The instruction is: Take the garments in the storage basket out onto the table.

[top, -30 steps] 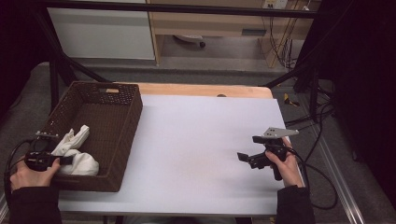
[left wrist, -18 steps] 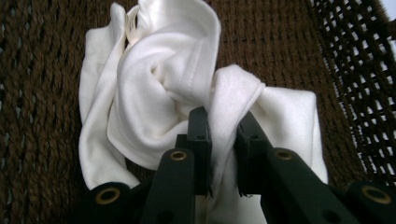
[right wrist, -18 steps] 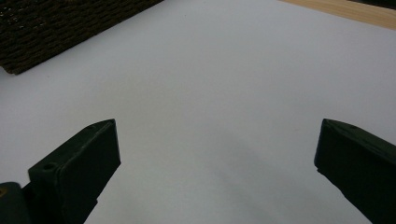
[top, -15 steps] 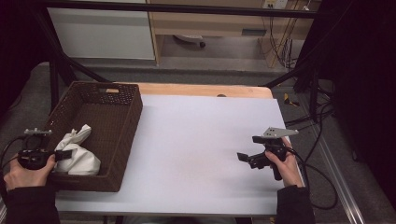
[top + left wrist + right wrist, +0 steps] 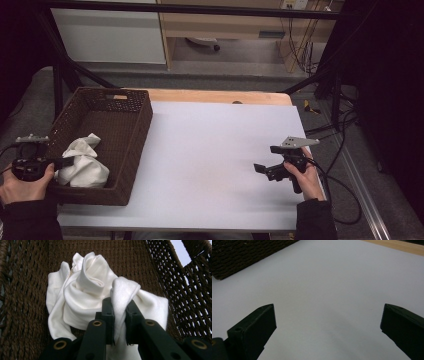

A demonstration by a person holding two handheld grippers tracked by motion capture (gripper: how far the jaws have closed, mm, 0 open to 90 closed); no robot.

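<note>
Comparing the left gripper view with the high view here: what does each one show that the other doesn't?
Left gripper view alone: the left tool has its jaws pinched on a fold of the white cloth. High view alone: the right tool held with jaws apart above the white table, and both of the person's hands. Shared: the cloth inside the brown wicker basket.

One white cloth [image 5: 82, 161] lies in one brown wicker basket [image 5: 135, 135]. One white table [image 5: 220, 150] carries the basket. Two hand-held grippers are at work: the left gripper [image 5: 62, 162] and the right gripper [image 5: 261, 169].
</note>
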